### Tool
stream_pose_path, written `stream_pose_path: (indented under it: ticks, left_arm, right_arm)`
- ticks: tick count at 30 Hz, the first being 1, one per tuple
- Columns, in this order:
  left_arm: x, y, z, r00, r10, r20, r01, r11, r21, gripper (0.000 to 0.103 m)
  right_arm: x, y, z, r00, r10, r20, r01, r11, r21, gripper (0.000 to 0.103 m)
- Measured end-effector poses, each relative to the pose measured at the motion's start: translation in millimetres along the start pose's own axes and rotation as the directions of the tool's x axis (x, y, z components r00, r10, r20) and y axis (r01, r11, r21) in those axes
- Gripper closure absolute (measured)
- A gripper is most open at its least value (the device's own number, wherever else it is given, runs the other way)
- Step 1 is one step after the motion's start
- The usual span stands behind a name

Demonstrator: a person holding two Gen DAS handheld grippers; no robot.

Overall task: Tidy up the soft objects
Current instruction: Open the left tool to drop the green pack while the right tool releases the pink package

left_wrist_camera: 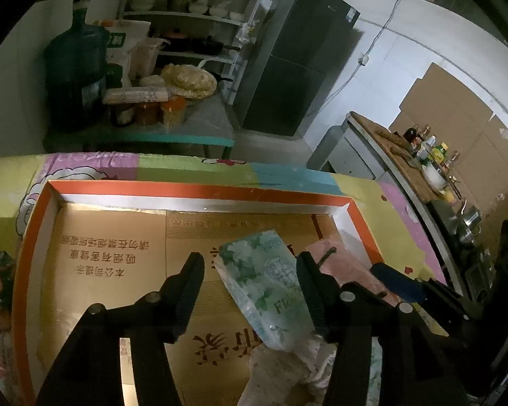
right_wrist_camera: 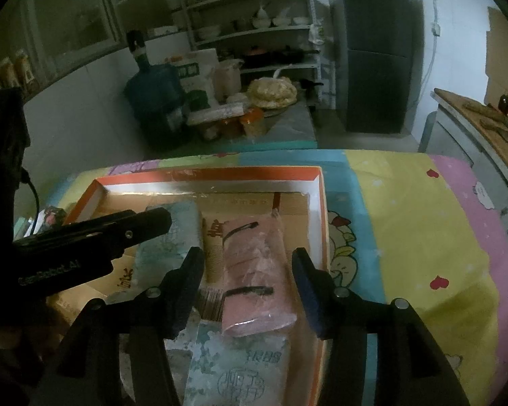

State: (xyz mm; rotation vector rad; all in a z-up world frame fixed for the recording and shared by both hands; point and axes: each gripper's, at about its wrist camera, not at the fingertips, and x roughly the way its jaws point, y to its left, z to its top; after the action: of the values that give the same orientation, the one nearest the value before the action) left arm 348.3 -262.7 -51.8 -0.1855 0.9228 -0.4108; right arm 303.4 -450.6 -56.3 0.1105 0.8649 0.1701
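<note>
A shallow orange-rimmed box (left_wrist_camera: 199,191) (right_wrist_camera: 220,172) with a gold floor lies on the patchwork tablecloth. My left gripper (left_wrist_camera: 250,264) is open inside it, and a green-and-white tissue pack (left_wrist_camera: 264,287) lies between its fingers, close to the right one and apart from the left. My right gripper (right_wrist_camera: 248,257) is open too. A pink wrapped pack (right_wrist_camera: 254,270) (left_wrist_camera: 342,260) lies between its fingers with a gap on each side. Another pale tissue pack (right_wrist_camera: 237,365) lies at the box's near end. The left gripper's finger (right_wrist_camera: 118,233) hangs over the pale pack (right_wrist_camera: 172,233).
The tablecloth (right_wrist_camera: 406,220) stretches to the right of the box. Behind stand a side table with a water jug (left_wrist_camera: 74,67), jars and flatbreads, a shelf rack (right_wrist_camera: 254,34) and a dark fridge (left_wrist_camera: 298,67). A counter with bottles (left_wrist_camera: 430,155) runs along the right.
</note>
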Motion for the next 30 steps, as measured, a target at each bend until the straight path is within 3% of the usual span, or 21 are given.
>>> stream_pose_path:
  ticks: [17,24,30]
  left_arm:
    - [-43,-5,-2,0.994,0.027,0.104,-0.031,0.999,0.039,0.038]
    - [-73,-8,-9,0.982,0.058,0.178,-0.074,0.994,0.083,0.038]
    - [-103,-9,-17,0.963,0.090,0.254,-0.123,0.986,0.115,0.038]
  right_arm:
    - [-30,17,-4,0.998,0.011,0.055,-0.010,1.000,-0.006,0.046]
    - [-53,33,-9,0.994,0.018,0.112,-0.017,1.000,-0.004,0.030]
    - [-65,51,-14,0.990,0.033,0.136,-0.032,0.999,-0.007,0.030]
